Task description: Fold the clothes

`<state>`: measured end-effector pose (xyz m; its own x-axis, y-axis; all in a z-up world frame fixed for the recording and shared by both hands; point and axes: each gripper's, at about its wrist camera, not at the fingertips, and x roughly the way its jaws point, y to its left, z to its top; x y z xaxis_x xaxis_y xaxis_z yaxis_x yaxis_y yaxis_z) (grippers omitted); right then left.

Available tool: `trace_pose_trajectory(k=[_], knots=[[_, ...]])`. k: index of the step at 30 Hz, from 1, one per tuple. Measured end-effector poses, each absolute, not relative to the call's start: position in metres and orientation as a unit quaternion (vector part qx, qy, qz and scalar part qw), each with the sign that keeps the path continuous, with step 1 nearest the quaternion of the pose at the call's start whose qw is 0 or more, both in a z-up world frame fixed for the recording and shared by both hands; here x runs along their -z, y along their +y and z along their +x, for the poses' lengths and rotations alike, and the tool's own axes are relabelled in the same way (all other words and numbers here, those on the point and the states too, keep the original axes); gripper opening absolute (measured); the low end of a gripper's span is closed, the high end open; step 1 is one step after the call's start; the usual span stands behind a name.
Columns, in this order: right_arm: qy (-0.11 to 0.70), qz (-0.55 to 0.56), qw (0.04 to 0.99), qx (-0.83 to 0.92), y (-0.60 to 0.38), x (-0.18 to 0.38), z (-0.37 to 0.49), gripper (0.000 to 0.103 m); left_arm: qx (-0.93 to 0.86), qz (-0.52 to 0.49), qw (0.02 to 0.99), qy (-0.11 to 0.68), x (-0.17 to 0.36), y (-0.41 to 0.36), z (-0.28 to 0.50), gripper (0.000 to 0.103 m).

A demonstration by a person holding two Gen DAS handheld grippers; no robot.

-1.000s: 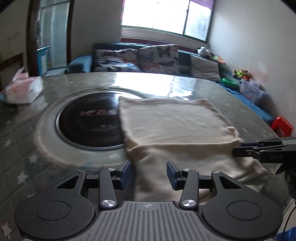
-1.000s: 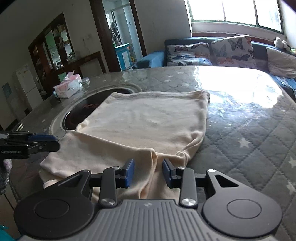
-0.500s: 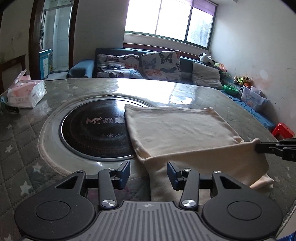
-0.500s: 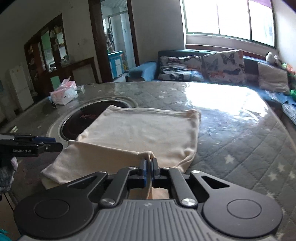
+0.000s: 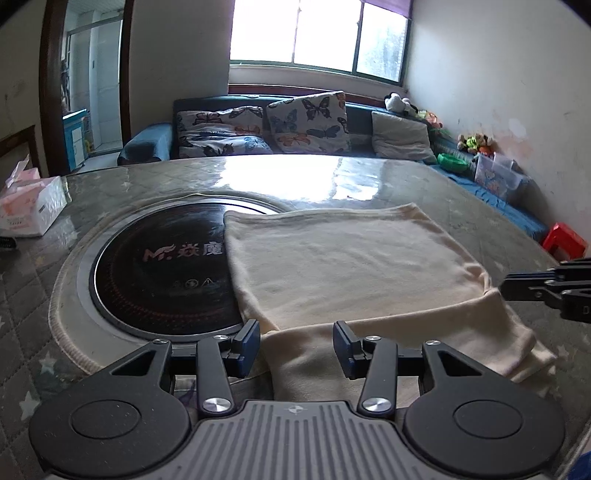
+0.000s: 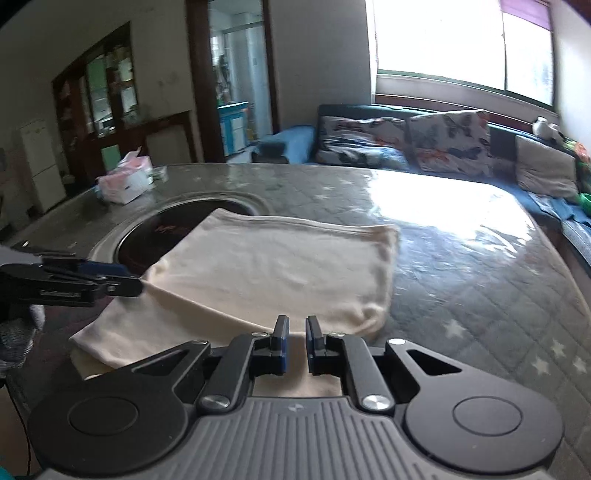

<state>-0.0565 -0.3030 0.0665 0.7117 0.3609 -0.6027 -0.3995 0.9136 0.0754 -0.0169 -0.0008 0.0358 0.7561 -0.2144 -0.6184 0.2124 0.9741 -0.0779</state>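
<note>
on the table (image 5: 369, 177), cloth (image 5: 343, 258) edge folded

Daylight is pouring through a wide window (image 5: 319, 35) above a dark blue sofa (image 5: 258, 129) carrying butterfly-print cushions (image 5: 306, 123); white walls (image 5: 498, 66) are enclosing the room, a doorway (image 6: 236, 81) standing open.

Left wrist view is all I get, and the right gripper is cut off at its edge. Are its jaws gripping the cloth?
Observer: No. The right gripper has its jaws opening, with a narrow gap. I see no cloth pinched between them.
Operator: Where do my left tips sit, seen from the side?
Observer: The left gripper reaches the left end of the cloth's raised fold.
Operator: Anything else there?
Observer: A grey glove shows below it, at the picture's edge.
</note>
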Motion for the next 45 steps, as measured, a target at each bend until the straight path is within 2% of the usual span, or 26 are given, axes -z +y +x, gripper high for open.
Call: trace_pose_trajectory(k=[6,12,19,22,38,41,45], knots=[[0.347,-0.035,0.913,-0.211,-0.296,-0.046,-0.041,0.009,0.112,0.006,0.933,0.341,-0.026,0.001,-0.013,0.049],[0.342,-0.049,0.91,-0.23,-0.303,-0.06,-0.066,0.01,0.144,0.022,0.934,0.326,-0.037,-0.008,-0.038,0.047],[0.354,-0.067,0.901,-0.241,-0.302,-0.049,-0.088,0.011,0.188,0.066,0.927,0.319,-0.033,-0.026,-0.071,0.047],[0.343,-0.071,0.904,-0.246,-0.3,-0.053,-0.092,0.016,0.194,0.087,0.925,0.315,-0.03,-0.031,-0.078,0.047],[0.341,-0.077,0.884,-0.309,-0.259,-0.047,-0.092,0.02,0.209,0.092,0.922,0.313,-0.03,-0.033,-0.082,0.048],[0.333,-0.067,0.893,-0.294,-0.274,-0.055,-0.095,0.02,0.217,0.102,0.922,0.305,-0.037,-0.024,-0.091,0.051],[0.338,-0.06,0.901,-0.266,-0.293,-0.054,-0.096,0.027,0.239,0.13,0.916,0.297,-0.041,-0.015,-0.109,0.056]])
